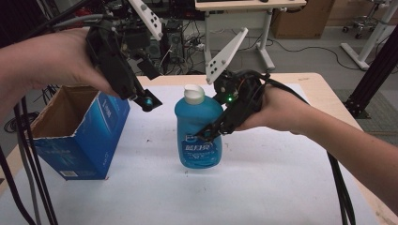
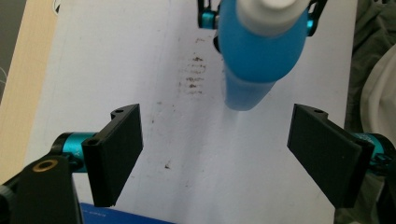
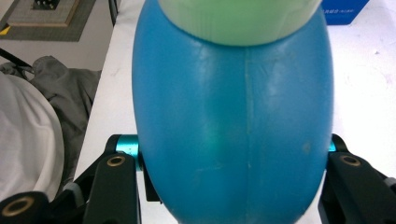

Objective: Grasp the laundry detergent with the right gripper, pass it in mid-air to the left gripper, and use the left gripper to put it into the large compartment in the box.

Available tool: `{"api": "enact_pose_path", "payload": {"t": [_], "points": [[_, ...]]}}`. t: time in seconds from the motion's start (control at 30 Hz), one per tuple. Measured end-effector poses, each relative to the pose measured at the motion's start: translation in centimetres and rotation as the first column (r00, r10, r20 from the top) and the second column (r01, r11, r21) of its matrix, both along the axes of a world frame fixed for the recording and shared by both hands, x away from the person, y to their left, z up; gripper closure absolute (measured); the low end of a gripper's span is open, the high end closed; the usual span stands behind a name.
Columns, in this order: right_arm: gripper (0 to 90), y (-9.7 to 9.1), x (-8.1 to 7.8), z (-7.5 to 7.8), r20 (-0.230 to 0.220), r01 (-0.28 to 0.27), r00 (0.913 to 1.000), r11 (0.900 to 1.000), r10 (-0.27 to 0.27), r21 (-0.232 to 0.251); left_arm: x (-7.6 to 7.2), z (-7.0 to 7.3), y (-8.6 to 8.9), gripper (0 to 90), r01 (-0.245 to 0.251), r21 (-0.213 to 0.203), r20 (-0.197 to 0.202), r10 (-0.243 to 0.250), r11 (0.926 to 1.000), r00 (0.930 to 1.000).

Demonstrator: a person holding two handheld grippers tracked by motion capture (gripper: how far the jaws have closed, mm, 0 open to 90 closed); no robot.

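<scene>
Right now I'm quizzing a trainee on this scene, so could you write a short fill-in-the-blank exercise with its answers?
1. The right gripper is shut on a blue ____ with a white cap.
2. The left gripper has its jaws ____ and holds nothing.
3. The blue cardboard box on the white table cover has its top ____.
4. In the high view, the box sits to the ____ of the bottle.

Answers: bottle; open; open; left
</scene>
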State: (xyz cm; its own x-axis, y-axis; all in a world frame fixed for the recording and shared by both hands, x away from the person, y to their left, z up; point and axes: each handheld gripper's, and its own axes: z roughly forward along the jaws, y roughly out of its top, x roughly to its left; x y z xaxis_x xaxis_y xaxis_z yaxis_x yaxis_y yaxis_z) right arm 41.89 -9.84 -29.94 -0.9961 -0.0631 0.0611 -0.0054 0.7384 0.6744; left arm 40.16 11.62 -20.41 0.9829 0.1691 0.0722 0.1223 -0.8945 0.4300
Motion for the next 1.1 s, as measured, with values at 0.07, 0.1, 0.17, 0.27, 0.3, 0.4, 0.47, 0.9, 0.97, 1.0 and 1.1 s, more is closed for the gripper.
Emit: {"api": "enact_pose_path", "payload": {"t": [0.07, 0.1, 0.17, 0.27, 0.3, 0.4, 0.47, 0.9, 0.97, 1.0, 1.1], "points": [[44.7, 0.3, 0.1, 0.5, 0.007, -0.006, 1.0000, 1.0000, 0.006, -0.005, 0.0, 0.3, -0.5, 18.3, 0.022, 0.010, 0.001, -0.022, 0.9997, 0.9997], [44.7, 0.5, 0.1, 0.7, 0.013, -0.010, 0.9999, 0.9999, 0.010, -0.010, -0.1, 0.3, -0.7, 18.3, 0.026, 0.012, -0.005, -0.026, 0.9996, 0.9997], [44.7, 0.8, 0.0, 1.2, 0.019, -0.015, 0.9997, 0.9998, 0.016, -0.013, -0.2, 0.3, -1.3, 18.3, 0.036, 0.012, -0.015, -0.036, 0.9993, 0.9992], [44.9, 1.2, 0.1, 1.9, 0.025, -0.023, 0.9994, 0.9997, 0.024, -0.007, 0.0, 0.4, -2.0, 18.3, 0.067, 0.026, -0.013, -0.067, 0.9974, 0.9977], [44.8, 1.3, 0.1, 2.2, 0.024, -0.024, 0.9994, 0.9997, 0.024, -0.010, 0.0, 0.4, -2.2, 18.3, 0.068, 0.032, -0.016, -0.067, 0.9972, 0.9976], [44.8, 1.6, 0.2, 2.6, 0.033, -0.032, 0.9989, 0.9994, 0.032, -0.016, 0.0, 0.4, -2.8, 18.4, 0.073, 0.034, -0.009, -0.073, 0.9967, 0.9973], [44.8, 1.8, 0.3, 2.8, 0.035, -0.036, 0.9987, 0.9993, 0.036, -0.013, 0.0, 0.4, -3.1, 18.4, 0.085, 0.033, -0.011, -0.085, 0.9958, 0.9963], [44.8, 2.2, 0.2, 3.4, 0.034, -0.040, 0.9986, 0.9991, 0.041, -0.014, 0.3, -0.1, -4.2, 18.8, 0.063, 0.039, -0.014, -0.063, 0.9972, 0.9979], [44.7, 2.2, 0.3, 3.4, 0.034, -0.041, 0.9986, 0.9991, 0.041, -0.012, 0.3, -0.2, -4.3, 18.8, 0.072, 0.041, -0.019, -0.071, 0.9966, 0.9973], [44.8, 2.2, 0.3, 3.4, 0.036, -0.041, 0.9985, 0.9991, 0.042, -0.012, 0.2, -0.2, -4.4, 18.8, 0.071, 0.047, -0.017, -0.070, 0.9964, 0.9974], [44.8, 2.1, 0.3, 3.5, 0.026, -0.037, 0.9990, 0.9992, 0.038, -0.012, 0.1, -0.3, -4.5, 20.7, 0.076, 0.049, -0.015, -0.075, 0.9959, 0.9971]]}}
